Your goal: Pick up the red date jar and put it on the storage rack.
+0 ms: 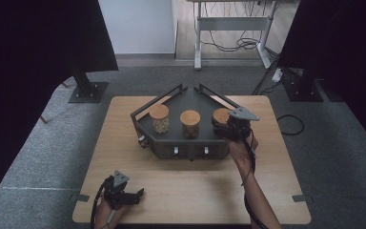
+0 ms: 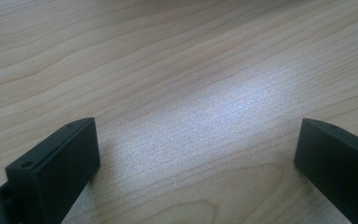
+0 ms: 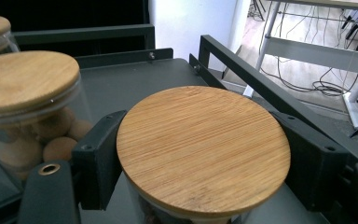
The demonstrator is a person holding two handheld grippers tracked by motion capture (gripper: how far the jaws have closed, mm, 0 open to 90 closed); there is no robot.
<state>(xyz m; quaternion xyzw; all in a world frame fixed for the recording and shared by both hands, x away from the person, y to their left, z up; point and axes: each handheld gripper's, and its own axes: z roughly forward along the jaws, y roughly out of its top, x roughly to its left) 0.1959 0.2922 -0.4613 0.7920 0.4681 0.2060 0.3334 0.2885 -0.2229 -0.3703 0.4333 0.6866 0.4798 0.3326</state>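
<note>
right gripper (image 1: 225, 128) is at the right-hand jar (image 3: 203, 149) on the dark angular tray (image 1: 190, 100). in the right gripper view both black jaws sit flat against the rim of the jar's bamboo lid (image 1: 220, 115), one on each side, so i read it as clamped on the jar just under the lid. the jar stands upright in the tray's right corner, close to the raised rail; whether its base is on the tray floor or lifted off it i cannot tell.

middle jar (image 1: 190, 123), holding round brown pieces, and left jar (image 1: 159, 119), holding pale contents, stand upright in a row on the same tray, lids on, neither touched.

left gripper (image 1: 134, 195) rests low at the near left edge of the wooden table (image 1: 267, 157), well apart from the tray. its jaws are spread wide over bare wood, nothing between them.

progress, judged: grasp on the right jar is made; the lift or transfer is not yet evident. lid is in place, no jar is off the tray, so most of the work appears to be ahead. left hand idle, probably waiting to receive or steady the jar.
</note>
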